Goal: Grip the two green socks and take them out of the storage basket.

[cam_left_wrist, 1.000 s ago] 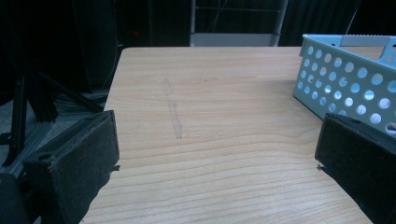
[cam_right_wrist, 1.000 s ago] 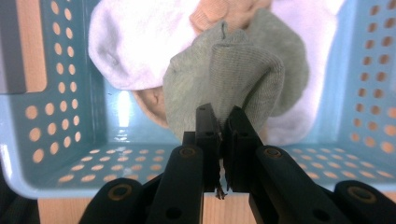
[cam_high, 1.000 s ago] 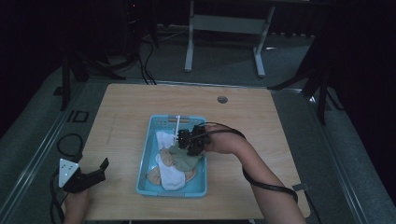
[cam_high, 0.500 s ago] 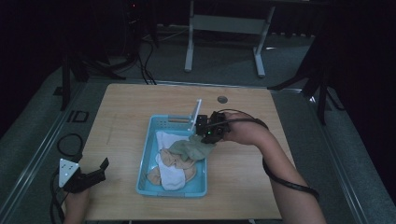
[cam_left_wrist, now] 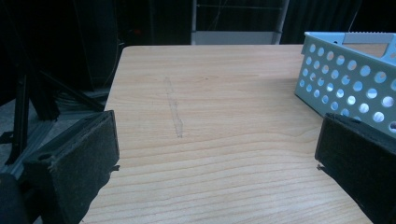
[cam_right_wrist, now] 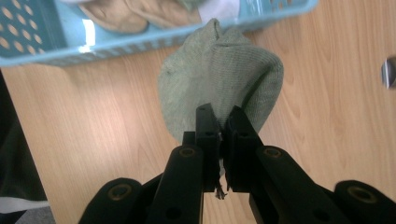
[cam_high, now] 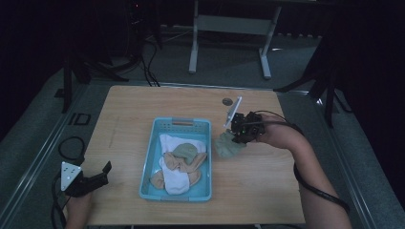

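My right gripper (cam_high: pixel 237 138) is shut on a green sock (cam_high: pixel 228 145) and holds it over the bare table, just right of the blue basket (cam_high: pixel 175 194). Seen from the right gripper view, the green sock (cam_right_wrist: pixel 219 74) hangs from the closed jaws of my right gripper (cam_right_wrist: pixel 223 122), beside the basket's rim (cam_right_wrist: pixel 140 42). The basket holds a white sock (cam_high: pixel 174 180), tan socks (cam_high: pixel 184 162) and another green sock (cam_high: pixel 184 150). At the table's front left corner my left gripper (cam_high: pixel 106 172) rests open, with nothing between its jaws and bare wood ahead in the left gripper view.
The perforated basket wall (cam_left_wrist: pixel 345 84) stands to the right of my left gripper's jaws. A small round dark disc (cam_high: pixel 227 101) lies near the table's far edge. A faint pencil line (cam_left_wrist: pixel 175 109) marks the wood. Cables and stand legs lie on the floor beyond the table.
My right gripper has lifted the green sock out of the basket and carried it right, past the rim, to over the bare table. The left gripper has not moved.
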`<action>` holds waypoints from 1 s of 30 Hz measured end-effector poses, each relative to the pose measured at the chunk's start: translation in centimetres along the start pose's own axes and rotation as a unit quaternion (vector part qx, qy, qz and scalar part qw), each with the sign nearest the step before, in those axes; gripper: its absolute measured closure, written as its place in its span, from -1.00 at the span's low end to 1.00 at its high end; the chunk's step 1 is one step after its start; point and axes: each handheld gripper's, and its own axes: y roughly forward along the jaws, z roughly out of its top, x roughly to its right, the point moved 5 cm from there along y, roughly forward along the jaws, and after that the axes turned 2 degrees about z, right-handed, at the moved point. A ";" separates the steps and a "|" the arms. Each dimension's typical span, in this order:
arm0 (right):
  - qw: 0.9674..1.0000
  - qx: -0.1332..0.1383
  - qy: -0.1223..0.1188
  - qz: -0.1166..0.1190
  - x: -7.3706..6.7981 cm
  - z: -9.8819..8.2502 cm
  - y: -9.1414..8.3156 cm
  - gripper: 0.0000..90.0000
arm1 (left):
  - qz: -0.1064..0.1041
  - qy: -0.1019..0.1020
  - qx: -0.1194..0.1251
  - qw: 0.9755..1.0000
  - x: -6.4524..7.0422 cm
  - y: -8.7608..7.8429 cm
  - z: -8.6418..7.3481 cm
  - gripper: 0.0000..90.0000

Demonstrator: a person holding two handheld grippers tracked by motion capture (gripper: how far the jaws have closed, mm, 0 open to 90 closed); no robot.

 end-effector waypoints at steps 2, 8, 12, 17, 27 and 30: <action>1.000 0.000 0.008 0.000 0.4 -0.9 0.3 0.90 | 0.001 0.001 0.001 1.000 0.0 0.0 0.0 -1.00; 0.999 0.004 0.039 0.005 1.3 -3.4 2.1 0.90 | 0.002 0.004 0.004 1.000 0.1 -0.1 0.0 -1.00; 0.998 -0.006 0.058 0.017 1.7 -4.9 4.0 0.90 | 0.001 0.005 0.005 1.000 0.1 -0.1 0.0 -1.00; 0.996 -0.030 0.074 0.031 2.0 -6.3 6.9 0.90 | -0.002 0.003 0.006 1.000 0.1 -0.1 0.0 -1.00; 0.993 -0.050 0.099 0.041 2.4 -8.0 10.9 0.88 | -0.001 0.003 0.008 1.000 0.1 -0.2 0.0 -1.00; 0.993 -0.051 0.102 0.042 2.6 -8.2 11.3 0.84 | -0.001 0.003 0.007 1.000 0.1 -0.2 0.0 -1.00</action>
